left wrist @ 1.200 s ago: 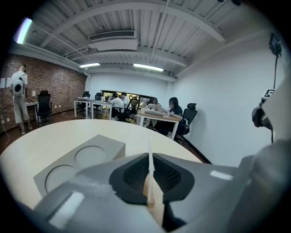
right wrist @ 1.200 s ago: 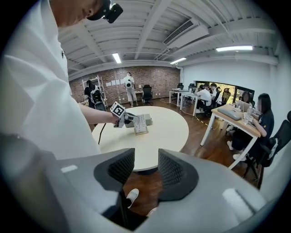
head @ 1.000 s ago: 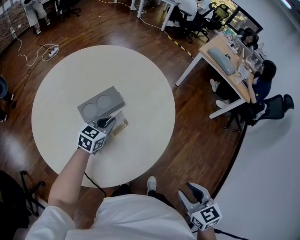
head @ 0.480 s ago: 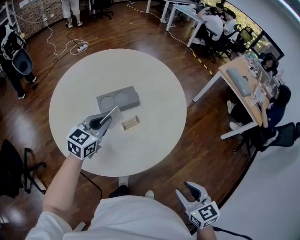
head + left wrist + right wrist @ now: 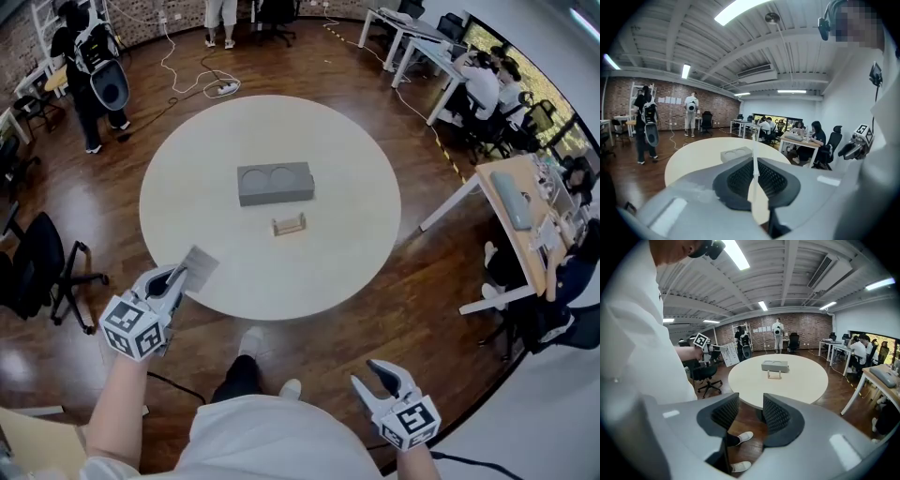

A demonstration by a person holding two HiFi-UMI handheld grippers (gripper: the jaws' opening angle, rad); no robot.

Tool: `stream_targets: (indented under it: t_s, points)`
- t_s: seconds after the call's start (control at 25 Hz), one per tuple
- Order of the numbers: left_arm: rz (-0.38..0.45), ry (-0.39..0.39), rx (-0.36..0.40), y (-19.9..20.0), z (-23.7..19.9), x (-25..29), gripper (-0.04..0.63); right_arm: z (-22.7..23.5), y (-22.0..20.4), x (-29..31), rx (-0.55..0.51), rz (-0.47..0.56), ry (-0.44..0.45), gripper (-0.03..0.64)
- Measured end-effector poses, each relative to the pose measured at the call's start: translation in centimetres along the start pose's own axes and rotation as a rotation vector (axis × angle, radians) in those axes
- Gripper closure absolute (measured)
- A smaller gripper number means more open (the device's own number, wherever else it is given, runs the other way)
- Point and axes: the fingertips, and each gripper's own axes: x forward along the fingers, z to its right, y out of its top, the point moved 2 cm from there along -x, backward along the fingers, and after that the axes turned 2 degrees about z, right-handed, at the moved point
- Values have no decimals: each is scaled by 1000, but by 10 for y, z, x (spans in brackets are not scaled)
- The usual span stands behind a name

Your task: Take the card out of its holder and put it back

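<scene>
Off the table's [image 5: 347, 187] near-left edge, the left gripper [image 5: 178, 278] is pinched flat on one end of the card [image 5: 197, 263], which sticks out past the jaws over the rim. In the left gripper view the card [image 5: 753, 180] shows edge-on as a thin sliver between the pads.

The holder [image 5: 289, 225] stands empty near the table's middle, just on the near side of the grey block [image 5: 275, 183], so the card is out and not yet back.

The card looks thin and very light, likely to bend if pushed end-on. A grip at one end leaves the far edge free to meet the slot. The holder seems small and light enough to slide or tip under a skewed push.

The right gripper [image 5: 370, 380] hangs low beyond the near edge, its jaws apart with nothing between them.
</scene>
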Motion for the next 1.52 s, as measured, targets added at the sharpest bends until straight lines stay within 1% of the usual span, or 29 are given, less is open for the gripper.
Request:
stream_targets:
  t_s: [0.16, 0.28, 0.4, 0.56, 0.64, 0.72, 0.92, 1.12, 1.32, 1.52]
  points:
    - [-8, 103, -57, -32, 10, -57, 580, -8, -5, 0, -46, -4, 78, 451]
    - [-17, 151, -78, -49, 13, -84, 580, -16, -4, 5, -74, -4, 124, 451]
    - [-19, 165, -80, -52, 16, -95, 580, -22, -3, 7, -89, -2, 148, 451]
    - [-7, 137, -50, -36, 22, -84, 580, -18, -2, -1, -95, 10, 149, 451]
    - [-1, 99, -25, -23, 25, -66, 580, -10, -1, -8, -85, 16, 127, 451]
    - [-2, 45, 6, -8, 24, -42, 580, -2, -1, -12, -65, 30, 87, 451]
    - [-7, -111, 93, 25, 15, 31, 580, 11, 2, -14, -9, 49, -20, 451]
    - [-15, -276, 157, 55, 18, 115, 580, 22, 14, -17, 49, 70, -146, 451]
    - [-37, -414, 203, 63, 13, 188, 580, 25, 17, -5, 114, 54, -251, 451]
    - [-67, -514, 232, 51, 12, 245, 580, 19, 21, 4, 176, 25, -337, 451]
